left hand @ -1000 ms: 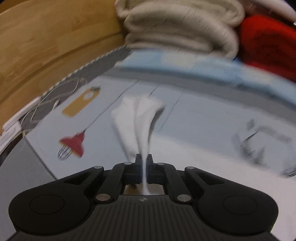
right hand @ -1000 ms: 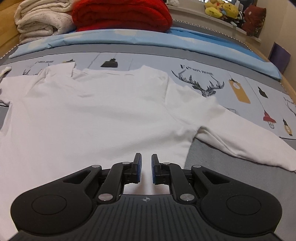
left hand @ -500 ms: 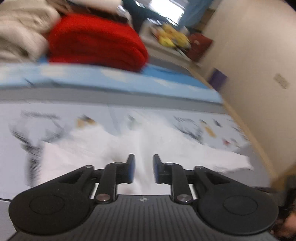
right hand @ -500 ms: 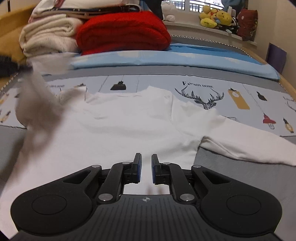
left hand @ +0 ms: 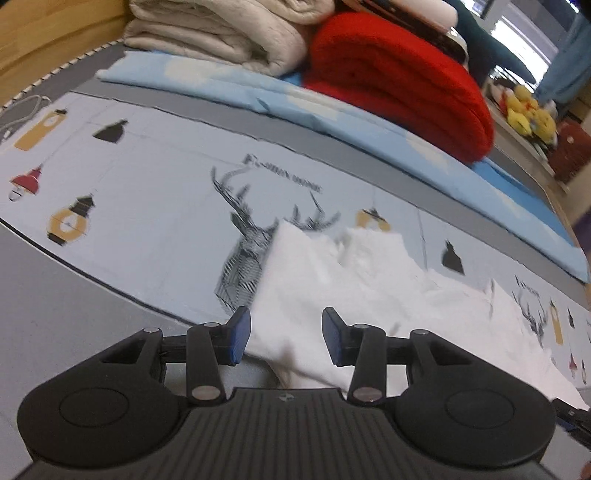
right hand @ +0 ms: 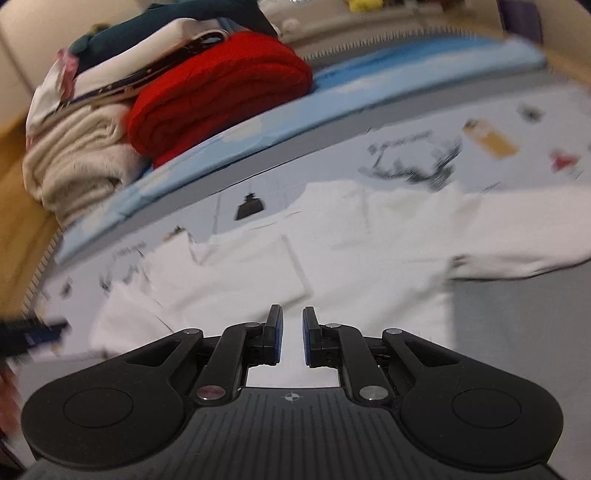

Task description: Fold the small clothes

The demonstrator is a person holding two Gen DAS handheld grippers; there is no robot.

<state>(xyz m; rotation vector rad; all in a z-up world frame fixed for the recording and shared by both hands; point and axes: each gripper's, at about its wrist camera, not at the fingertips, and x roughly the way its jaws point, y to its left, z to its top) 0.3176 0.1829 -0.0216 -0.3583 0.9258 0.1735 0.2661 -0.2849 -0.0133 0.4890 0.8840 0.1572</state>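
The left gripper (left hand: 286, 338) is opening its jaws, nothing pressed between the pads; the white shirt (left hand: 343, 288) is lying on the bed sheet (left hand: 155, 206) under them, its near hem cut off by the gripper body. The right gripper (right hand: 292, 334) is also opening above the shirt, empty. The right wrist view is blurring the folded sleeve (right hand: 236, 273). Bare sheet is staying free around the shirt's edges.

White shirt (right hand: 332, 258): soft matt cloth. Red blanket (left hand: 399, 77): fuzzy knit. Cream blanket (left hand: 221, 29): nubby cloth. Bedsheet (left hand: 147, 177): smooth printed cotton. My left gripper (left hand: 286, 339): matt black plastic, blue pads.
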